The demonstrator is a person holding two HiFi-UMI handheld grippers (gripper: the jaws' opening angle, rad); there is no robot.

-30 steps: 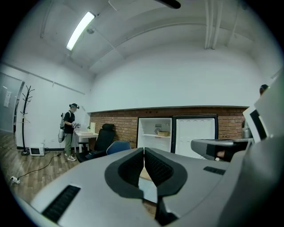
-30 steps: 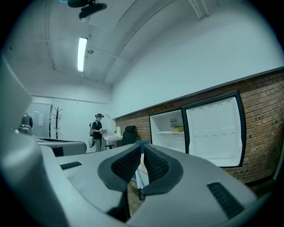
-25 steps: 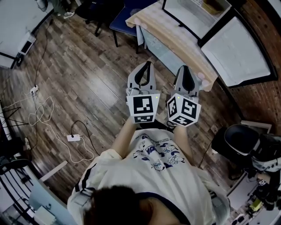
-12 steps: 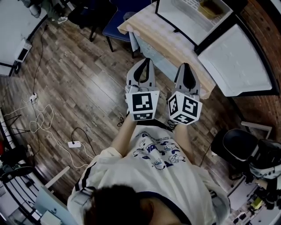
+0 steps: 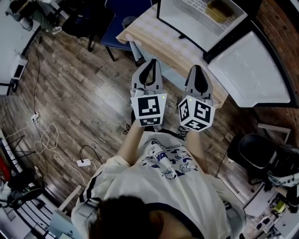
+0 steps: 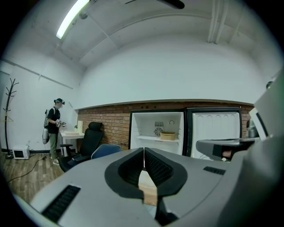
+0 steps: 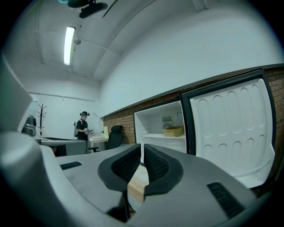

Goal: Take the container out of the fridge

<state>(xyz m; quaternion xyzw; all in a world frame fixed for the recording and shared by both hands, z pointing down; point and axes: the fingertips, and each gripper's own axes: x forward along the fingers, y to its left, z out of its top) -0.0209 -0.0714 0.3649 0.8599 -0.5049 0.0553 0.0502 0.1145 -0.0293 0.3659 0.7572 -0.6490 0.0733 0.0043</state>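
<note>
The fridge (image 5: 198, 21) stands open ahead, its white door (image 5: 250, 70) swung out to the right. A tan container (image 5: 218, 9) sits on the fridge's shelf; it also shows as the container (image 6: 167, 136) in the left gripper view and the container (image 7: 173, 131) in the right gripper view. My left gripper (image 5: 150, 64) and right gripper (image 5: 198, 70) are held side by side in front of my chest, pointing at the fridge and well short of it. Both are shut with nothing between their jaws. A light wooden tabletop (image 5: 170, 44) lies between the grippers and the fridge.
A blue chair (image 5: 124, 18) and a black office chair (image 5: 81, 21) stand left of the tabletop. Cables (image 5: 44, 135) and a power strip (image 5: 84, 162) lie on the wood floor at left. A black bin (image 5: 257, 149) stands at right. A person (image 6: 53, 124) stands far off at a desk.
The fridge, the tabletop and the chairs have drawn nearer and lower in the head view as I walked forward. Both grippers stay side by side and shut.
</note>
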